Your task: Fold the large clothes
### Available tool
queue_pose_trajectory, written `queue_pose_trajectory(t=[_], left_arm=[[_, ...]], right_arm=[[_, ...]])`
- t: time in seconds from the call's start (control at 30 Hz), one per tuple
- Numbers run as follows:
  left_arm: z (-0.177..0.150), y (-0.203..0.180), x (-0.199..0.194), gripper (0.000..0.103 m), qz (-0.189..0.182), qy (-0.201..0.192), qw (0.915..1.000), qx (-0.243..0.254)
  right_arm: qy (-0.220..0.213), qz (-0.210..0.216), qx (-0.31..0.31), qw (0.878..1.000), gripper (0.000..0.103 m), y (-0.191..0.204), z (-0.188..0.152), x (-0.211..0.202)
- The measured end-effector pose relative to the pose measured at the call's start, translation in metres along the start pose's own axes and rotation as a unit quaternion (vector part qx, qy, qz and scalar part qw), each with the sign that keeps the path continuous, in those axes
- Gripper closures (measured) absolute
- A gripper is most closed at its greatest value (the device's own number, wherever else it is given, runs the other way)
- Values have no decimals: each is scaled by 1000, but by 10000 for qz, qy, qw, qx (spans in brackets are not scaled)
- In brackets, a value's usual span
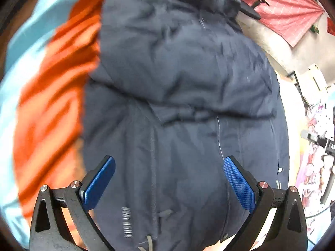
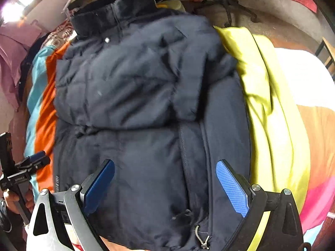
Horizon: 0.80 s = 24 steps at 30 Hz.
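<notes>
A navy puffer jacket (image 1: 178, 87) (image 2: 134, 96) lies flat on the bed, collar at the far end and hem nearest me. Its sleeves are folded across the chest, and a drawcord toggle (image 2: 201, 239) hangs at the hem. My left gripper (image 1: 169, 181) hovers open over the lower left part of the jacket with nothing between its blue pads. My right gripper (image 2: 167, 185) is open too, above the lower right part near the zipper, and holds nothing. In the right wrist view the left gripper (image 2: 39, 158) shows at the left edge, held by a hand (image 2: 10, 198).
Orange bedding (image 1: 52, 108) and light-blue bedding (image 1: 27, 48) lie left of the jacket. A yellow-green cloth (image 2: 270, 108) lies along its right side, with pink fabric (image 2: 320, 200) beyond. An office chair (image 2: 228, 2) stands past the bed's far end. A red checked cloth (image 1: 291, 6) hangs at the back right.
</notes>
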<state>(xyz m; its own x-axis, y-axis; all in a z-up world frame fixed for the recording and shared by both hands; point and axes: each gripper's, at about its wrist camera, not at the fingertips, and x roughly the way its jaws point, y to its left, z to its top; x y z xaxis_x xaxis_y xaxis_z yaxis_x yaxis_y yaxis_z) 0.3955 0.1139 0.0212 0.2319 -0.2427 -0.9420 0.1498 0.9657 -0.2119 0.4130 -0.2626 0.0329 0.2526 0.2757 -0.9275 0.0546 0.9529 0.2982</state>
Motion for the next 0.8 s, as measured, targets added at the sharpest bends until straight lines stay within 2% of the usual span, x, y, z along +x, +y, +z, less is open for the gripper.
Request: queue_pose_trajectory(t=[0.23, 0.47, 0.53, 0.63, 0.73, 0.8], left_arm=[[77, 21, -66, 2, 116, -438, 9967, -677], [159, 14, -70, 2, 140, -891, 9918, -906], [186, 5, -63, 2, 67, -1123, 9896, -897], [223, -4, -51, 2, -67, -1542, 9835, -946], [254, -11, -33, 2, -37, -1789, 9782, -1058], [270, -14, -22, 2, 40, -1893, 9762, -1053]], right_arm=[[-82, 153, 116, 9998, 2, 28, 67, -21], [-172, 415, 182, 9988, 1, 35, 153, -2], [-496, 214, 73, 9985, 1, 34, 182, 3], [-1162, 179, -42, 9931, 2, 27, 221, 8], [-1714, 369, 158, 9844, 2, 17, 255, 17], [-1930, 694, 451, 9777, 2, 8, 277, 26]])
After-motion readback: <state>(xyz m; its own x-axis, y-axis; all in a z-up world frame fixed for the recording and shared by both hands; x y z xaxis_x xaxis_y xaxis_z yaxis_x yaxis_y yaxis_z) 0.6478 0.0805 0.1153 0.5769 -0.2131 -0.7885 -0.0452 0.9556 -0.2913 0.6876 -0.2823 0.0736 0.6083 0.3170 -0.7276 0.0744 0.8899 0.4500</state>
